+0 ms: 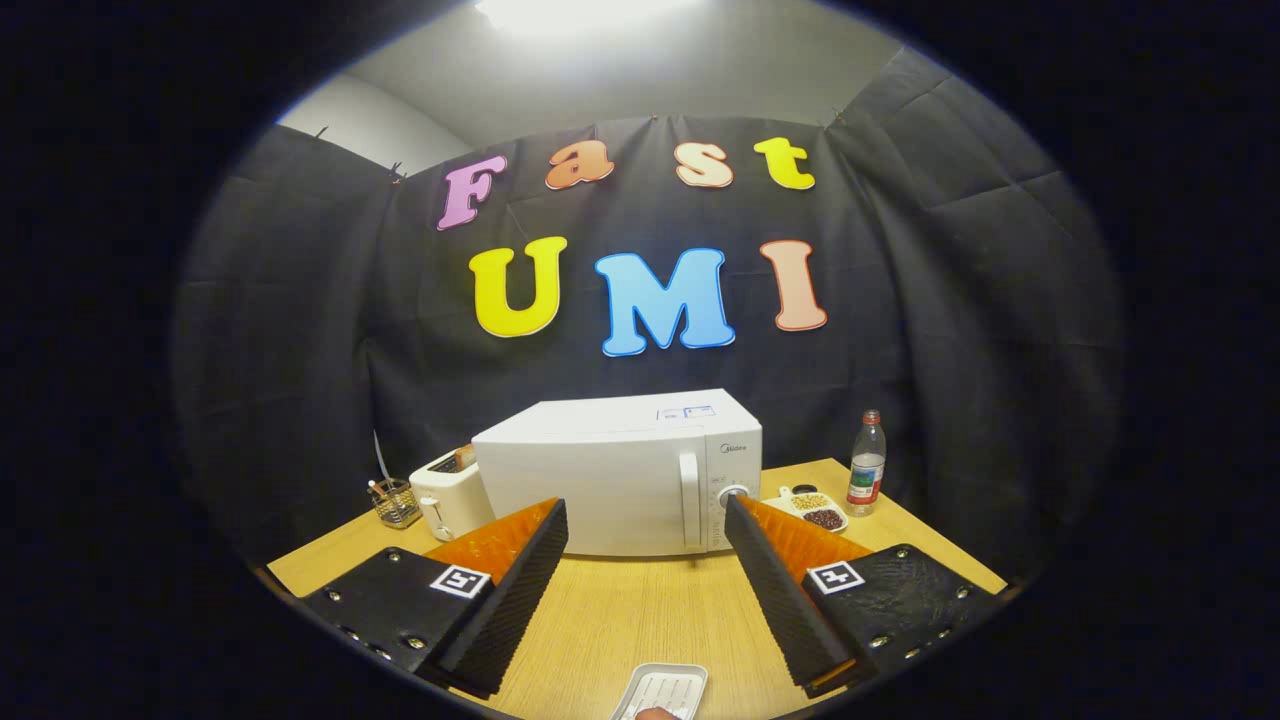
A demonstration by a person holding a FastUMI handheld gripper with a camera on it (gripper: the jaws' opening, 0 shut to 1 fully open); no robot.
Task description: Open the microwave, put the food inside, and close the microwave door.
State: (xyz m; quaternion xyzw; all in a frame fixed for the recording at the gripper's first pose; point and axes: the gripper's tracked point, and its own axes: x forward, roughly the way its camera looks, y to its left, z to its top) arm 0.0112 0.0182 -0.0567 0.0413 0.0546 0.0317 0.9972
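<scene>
The gripper (pixel 645 525) hangs above the desk, level and facing forward, its two fingers (pixel 520 580) spread wide apart, gripping nothing, tips well clear of the wood

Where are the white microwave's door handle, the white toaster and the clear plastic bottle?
white microwave's door handle (pixel 688 497): gripper view, middle of the vertical bar.
white toaster (pixel 447 500): gripper view, its front face.
clear plastic bottle (pixel 867 466): gripper view, on the label band.
gripper (pixel 648 520): gripper view, fingers open, holding nothing.
</scene>
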